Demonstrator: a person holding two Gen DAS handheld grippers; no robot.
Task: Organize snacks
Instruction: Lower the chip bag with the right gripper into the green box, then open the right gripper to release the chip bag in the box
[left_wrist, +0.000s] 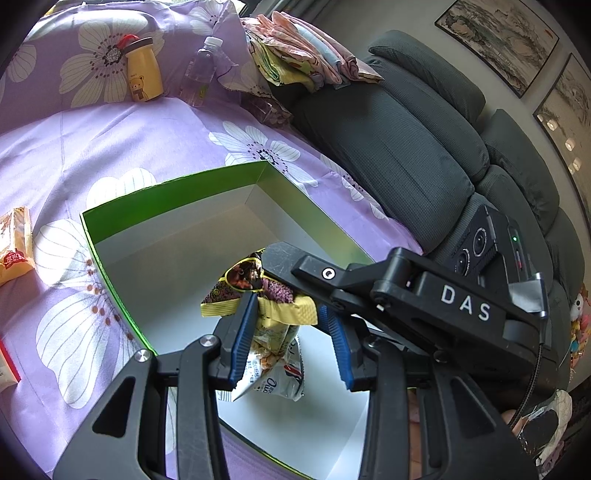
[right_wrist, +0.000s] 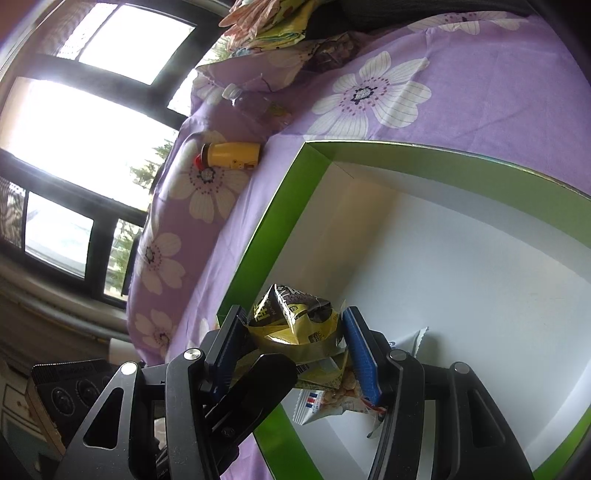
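Observation:
A green box (left_wrist: 173, 197) with a white inside lies on the purple flowered sheet; it also shows in the right wrist view (right_wrist: 258, 236). A yellow and dark snack packet (left_wrist: 271, 317) hangs over the box. My right gripper (right_wrist: 293, 345) is shut on that packet (right_wrist: 295, 325). My left gripper (left_wrist: 291, 325) stands open around the same packet, its left pad touching it, the right pad apart. A white snack bag (left_wrist: 275, 380) lies on the box floor under the packet; it also shows in the right wrist view (right_wrist: 332, 404).
A yellow bear bottle (left_wrist: 144, 70) and a clear water bottle (left_wrist: 201, 72) lie at the sheet's far side. Orange snack packs (left_wrist: 14, 243) sit left of the box. A grey sofa (left_wrist: 406, 147) with folded cloths (left_wrist: 303, 55) is to the right. Windows (right_wrist: 85, 122) show in the right wrist view.

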